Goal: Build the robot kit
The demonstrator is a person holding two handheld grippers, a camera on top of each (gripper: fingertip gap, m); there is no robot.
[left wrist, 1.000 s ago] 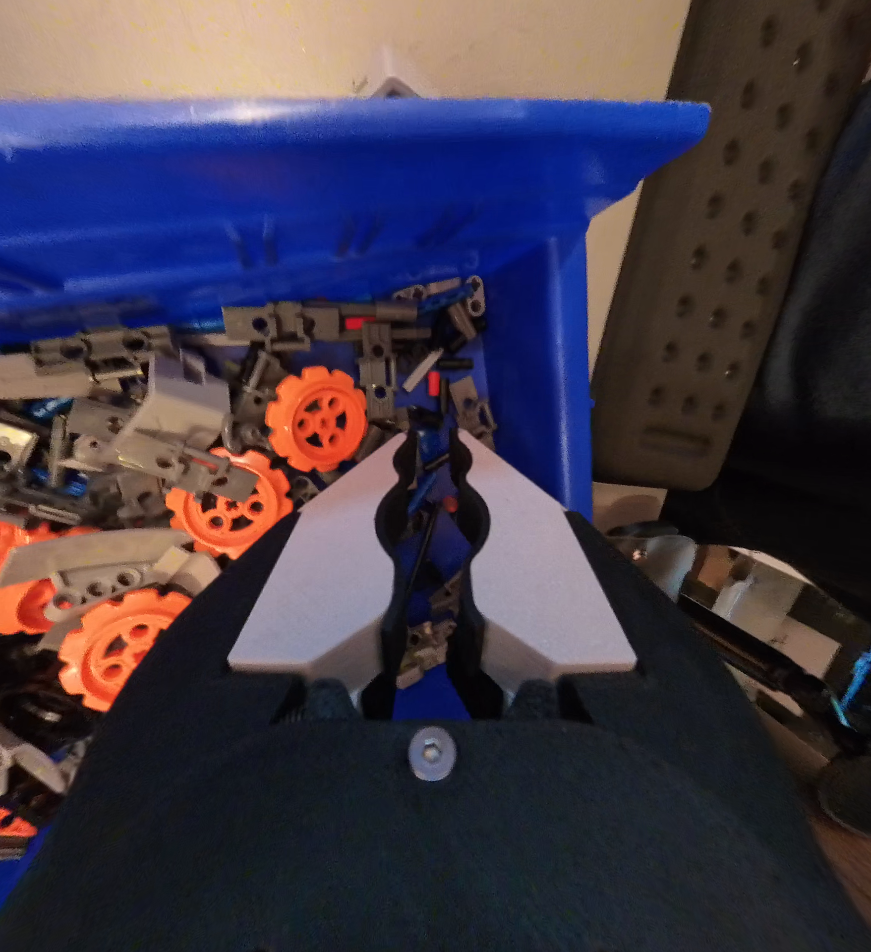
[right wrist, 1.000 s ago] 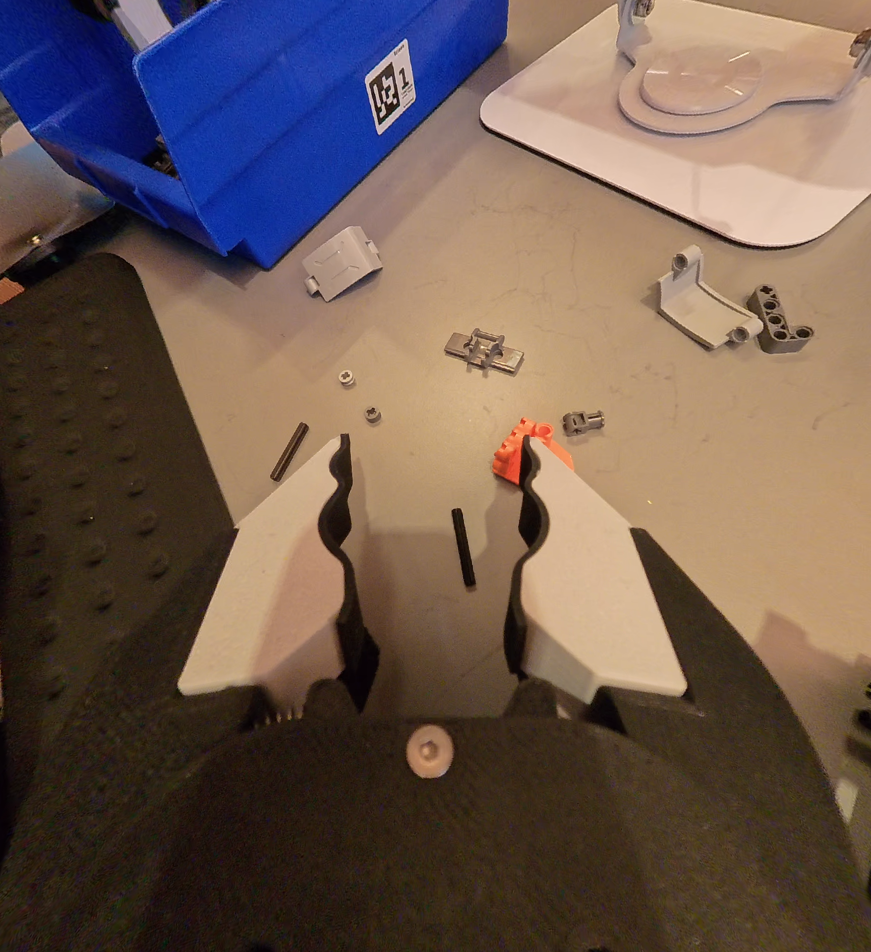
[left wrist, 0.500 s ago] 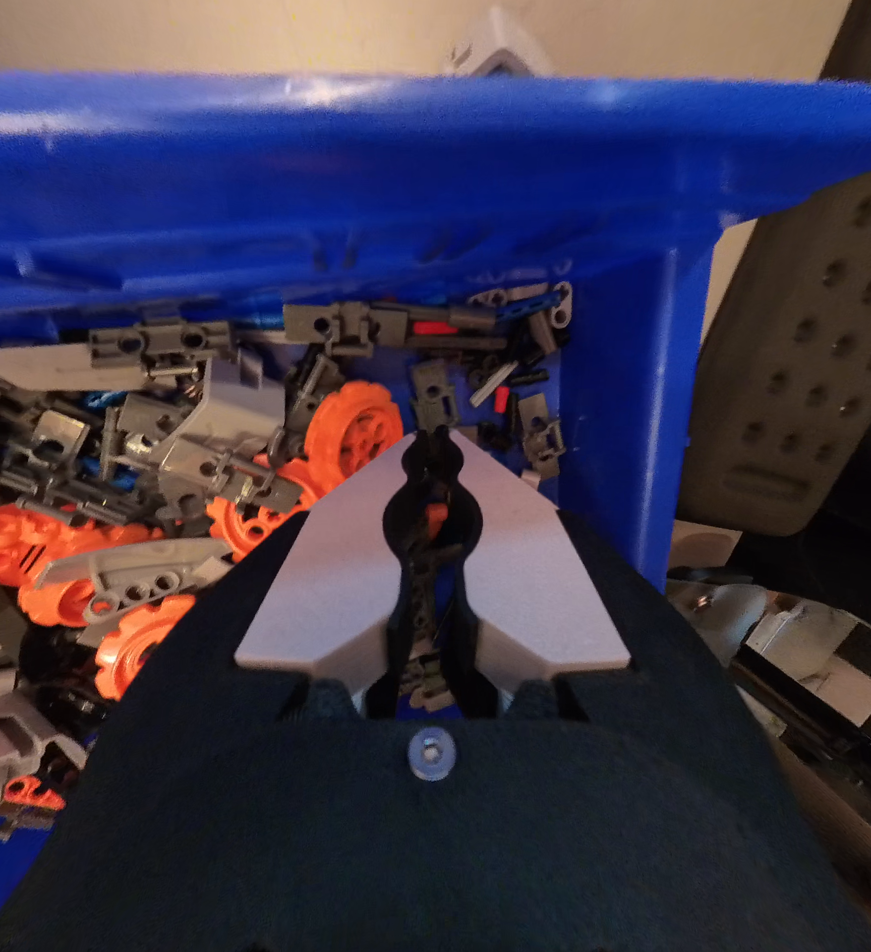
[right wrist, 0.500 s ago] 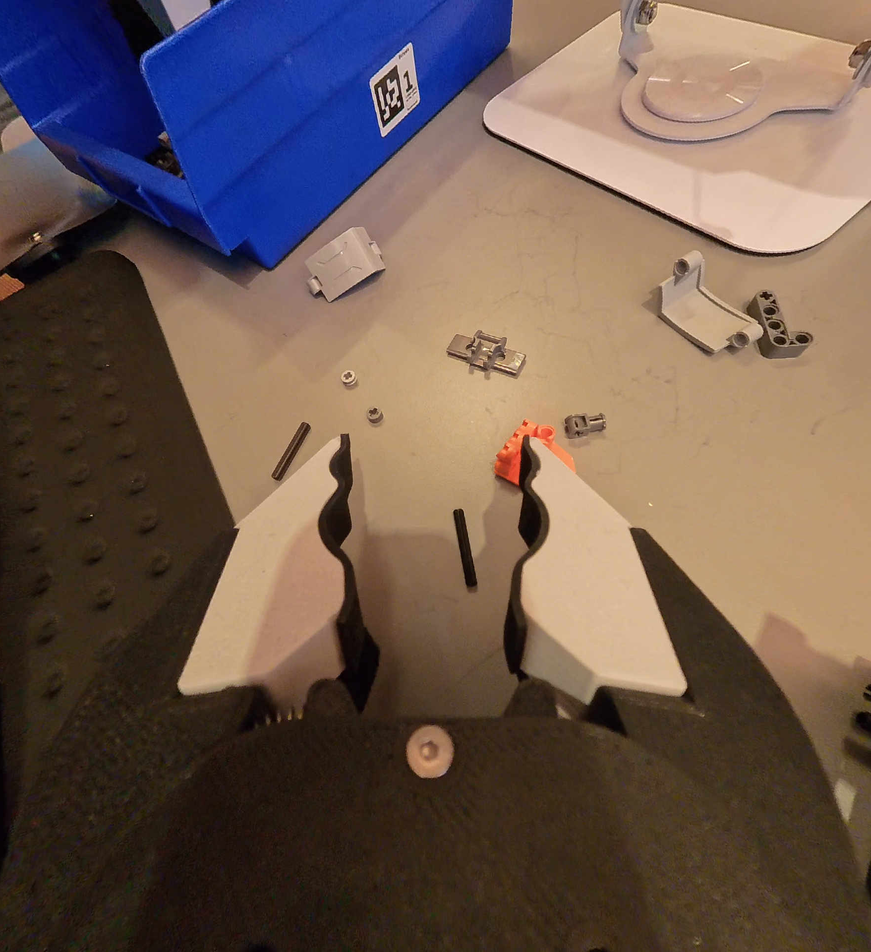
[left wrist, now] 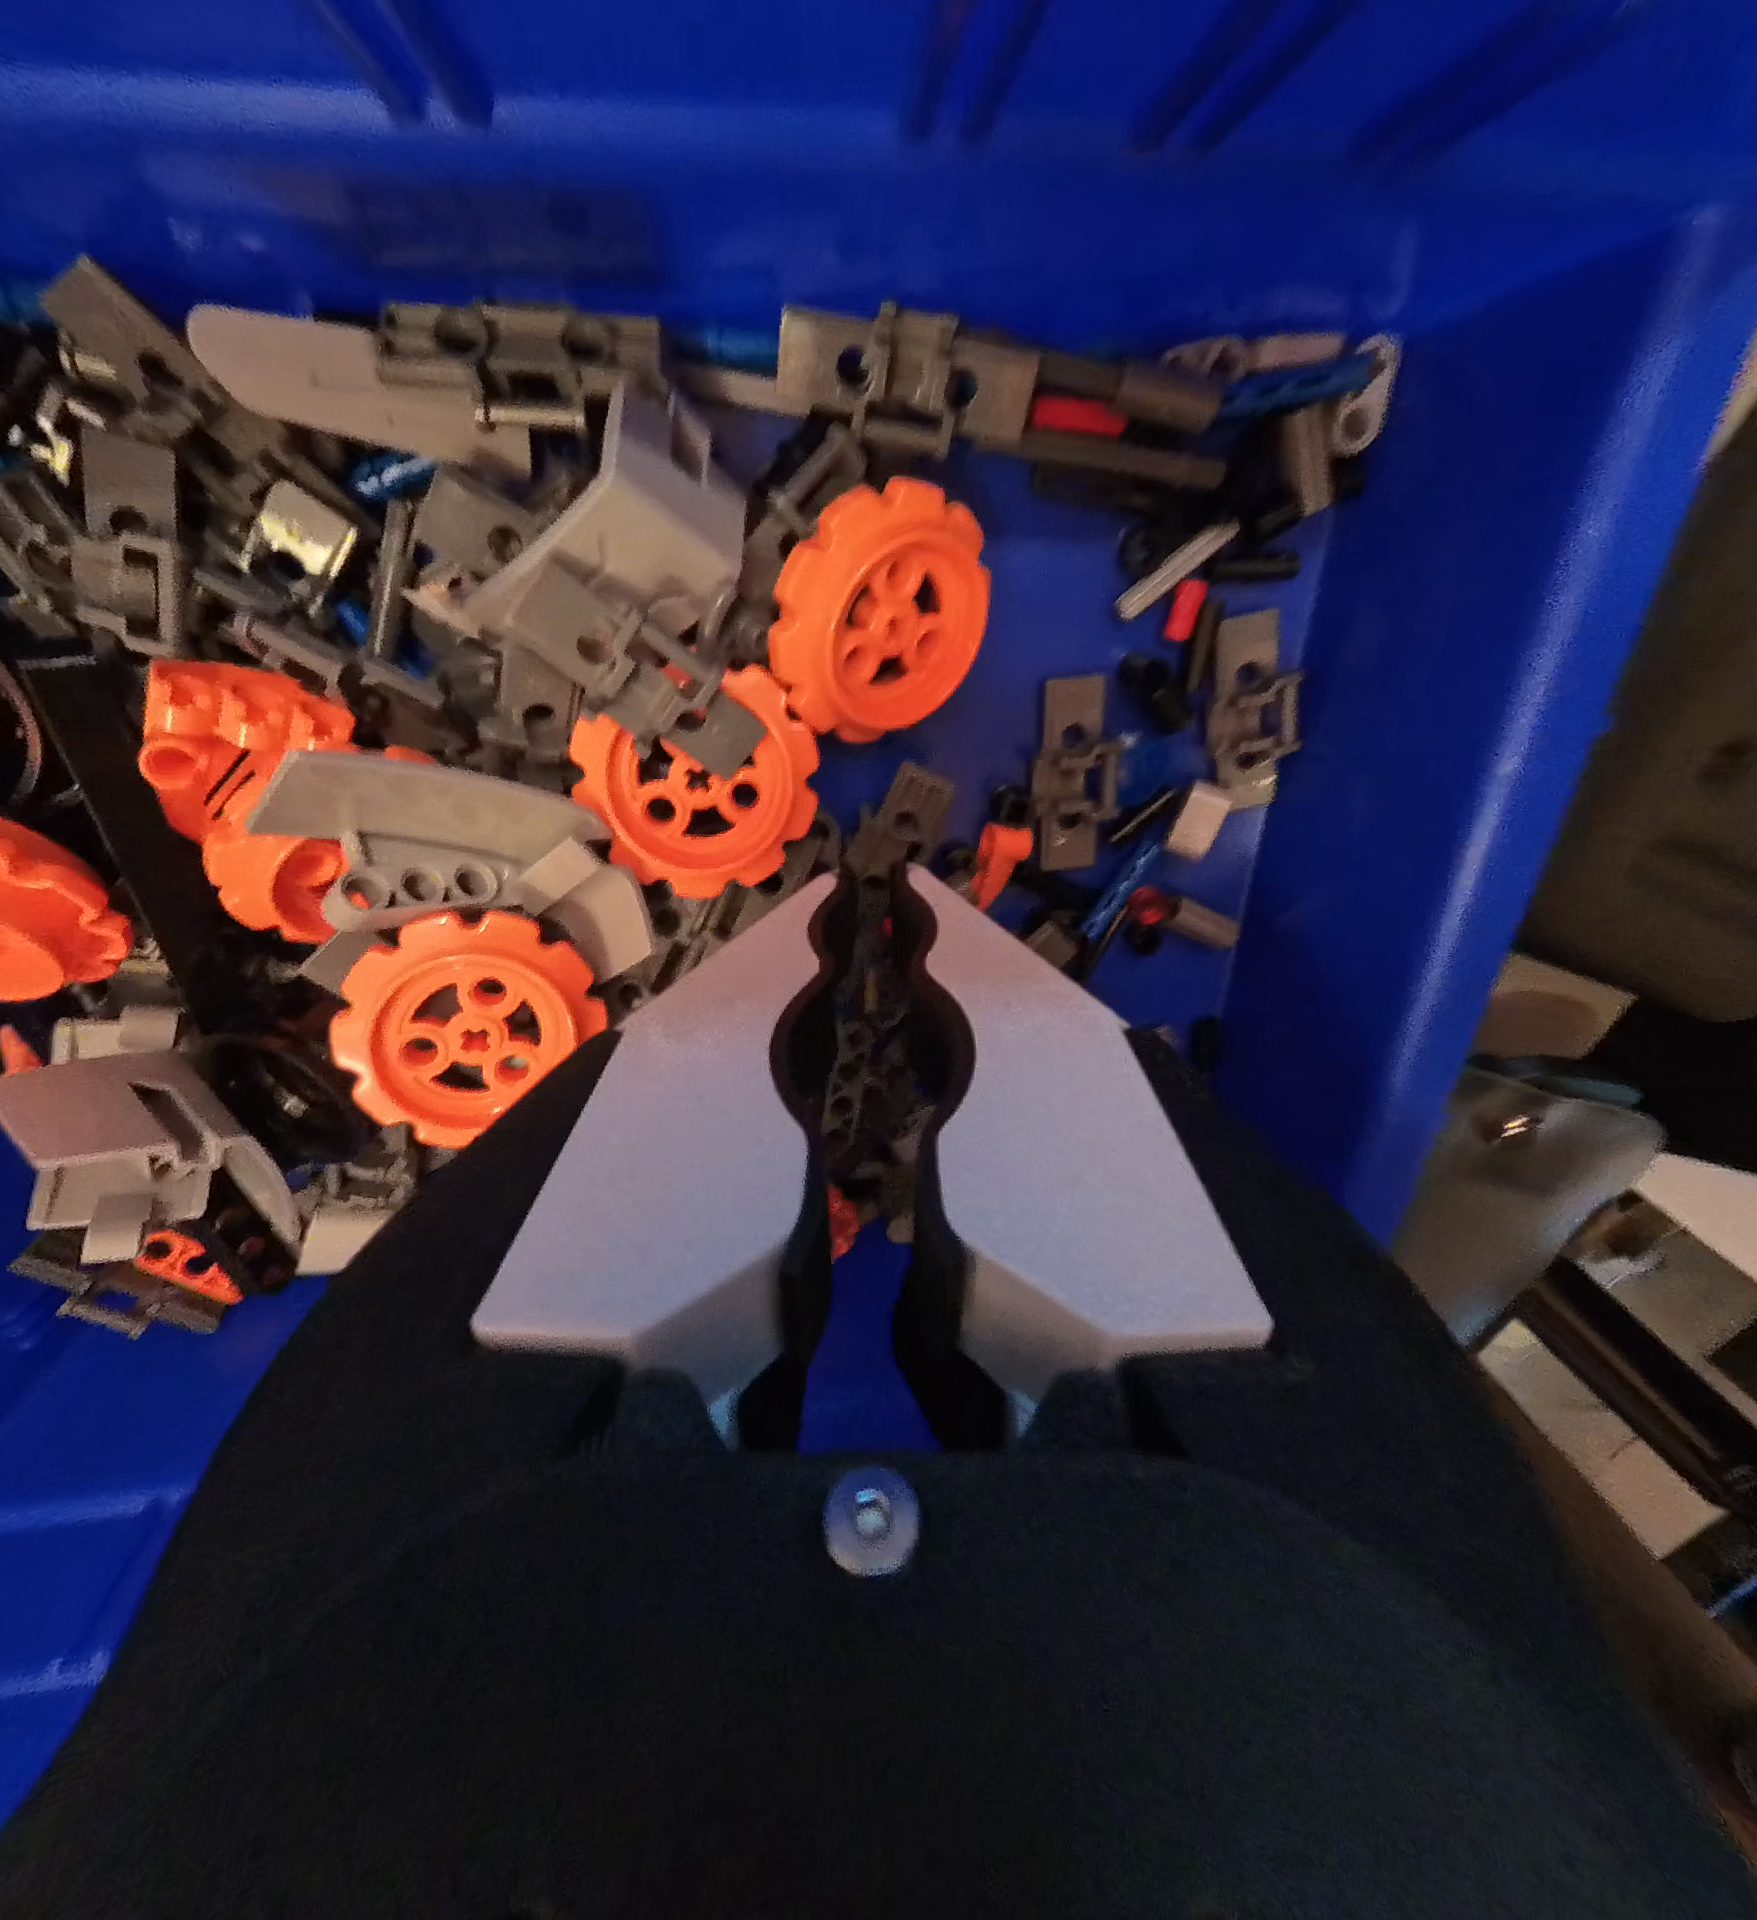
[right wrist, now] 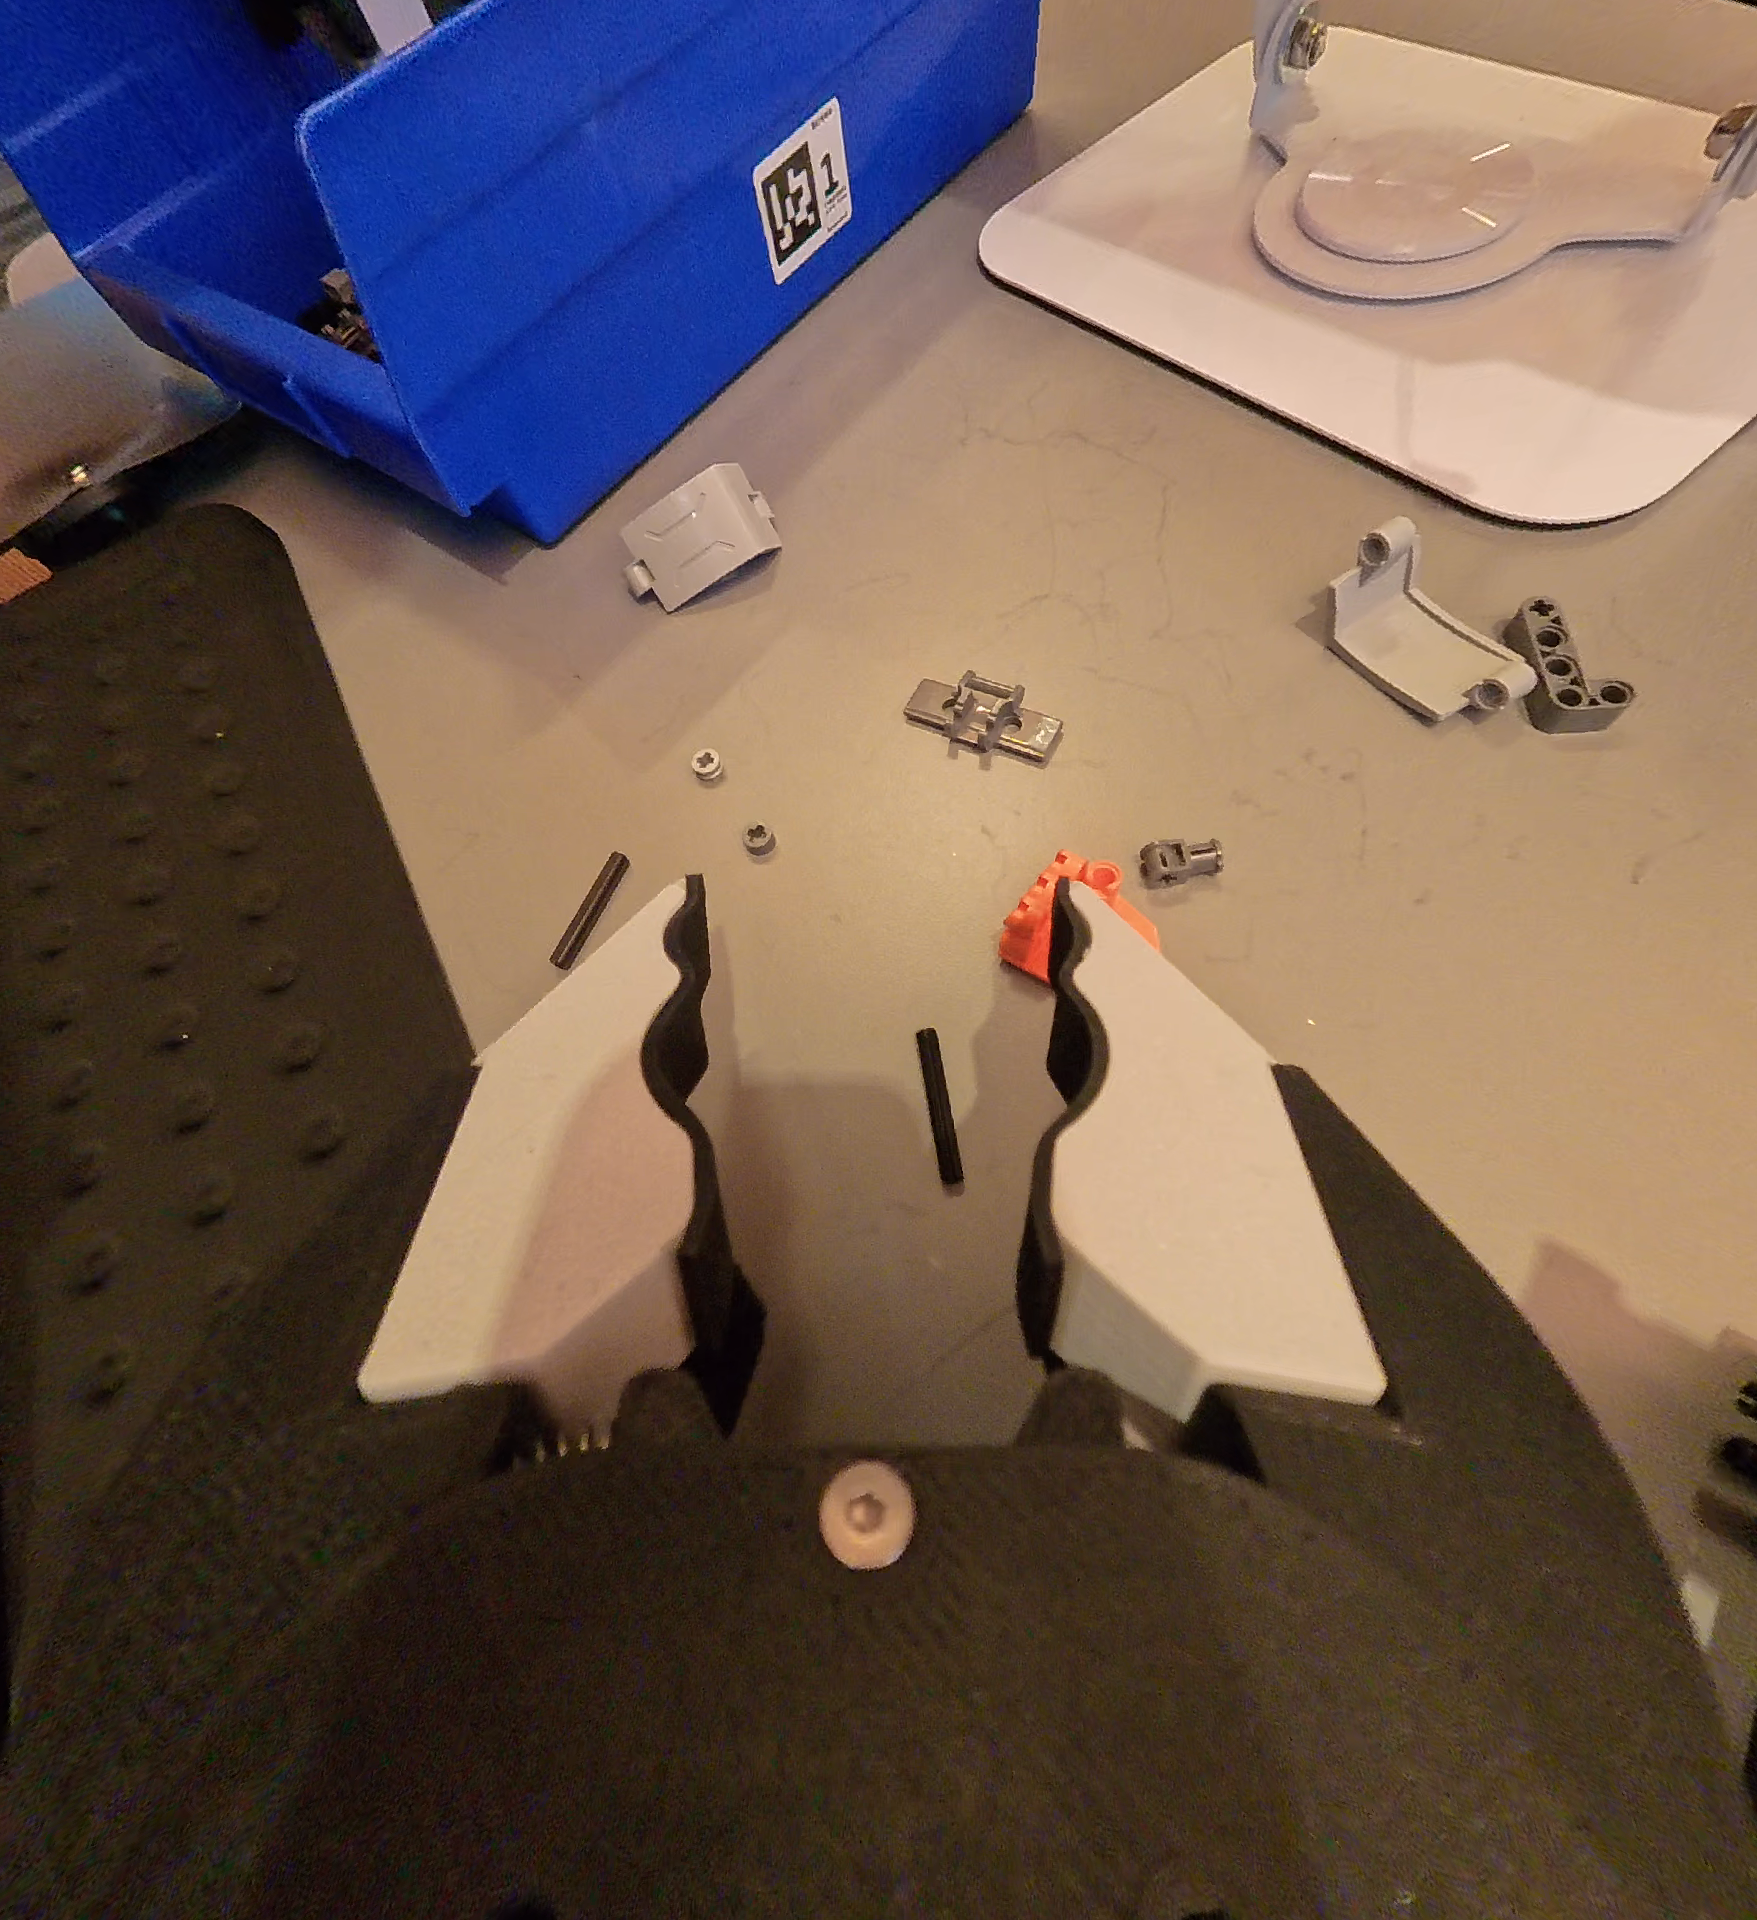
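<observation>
The bin [right wrist: 562, 301] stands at the tabletop's [right wrist: 1269, 935] far left, the flat board [right wrist: 1476, 343] at its far right corner. Loose parts lie between them: a track link [right wrist: 983, 717] mid-table, a short axle [right wrist: 939, 1104] nearer the front edge.

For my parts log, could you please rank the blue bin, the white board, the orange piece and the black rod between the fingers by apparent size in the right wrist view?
1. blue bin and white board: similar, both cropped, so unranked.
2. orange piece, partly hidden by a finger.
3. black rod, thinnest.
</observation>
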